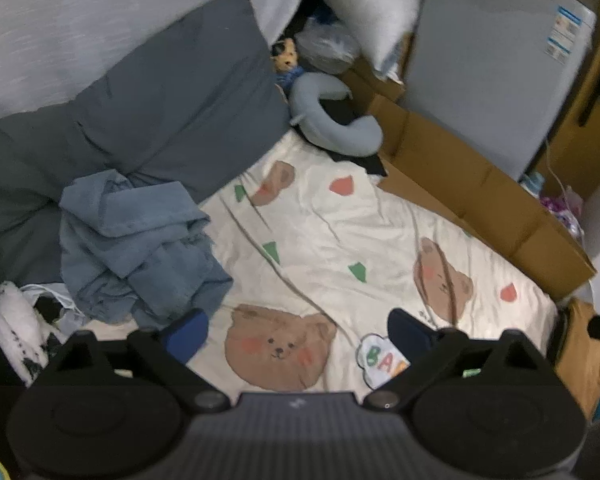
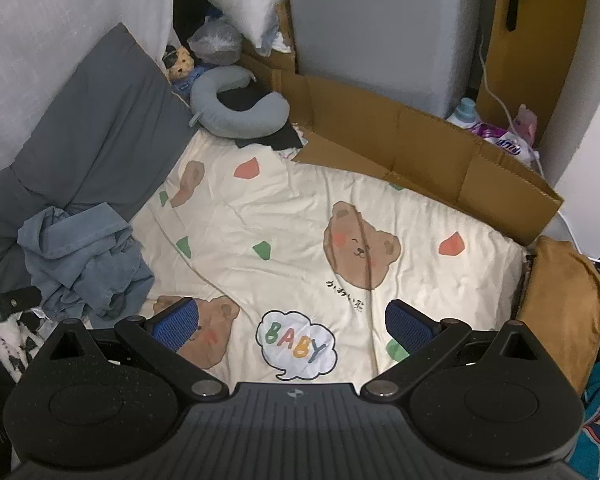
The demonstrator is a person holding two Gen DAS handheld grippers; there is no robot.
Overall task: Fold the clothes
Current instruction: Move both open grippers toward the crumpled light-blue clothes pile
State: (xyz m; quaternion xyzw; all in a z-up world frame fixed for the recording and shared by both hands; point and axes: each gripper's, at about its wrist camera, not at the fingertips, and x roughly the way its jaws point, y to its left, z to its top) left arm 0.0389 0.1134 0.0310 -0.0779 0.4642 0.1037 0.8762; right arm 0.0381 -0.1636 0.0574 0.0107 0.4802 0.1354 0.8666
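Left gripper [image 1: 296, 330]: its fingers are being held wide apart, nothing between them, above the bear-print sheet [image 1: 320, 232].
Right gripper [image 2: 292, 322]: its fingers are being held wide apart and empty over the same sheet.
Blue garment [image 1: 140, 248]: is being left crumpled just beyond the left gripper's left finger [image 1: 186, 334], against the grey pillow [image 1: 172, 108].

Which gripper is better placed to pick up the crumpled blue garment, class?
Probably the left gripper: the blue garment lies just beyond one of its open jaws, while it sits farther from the right gripper.
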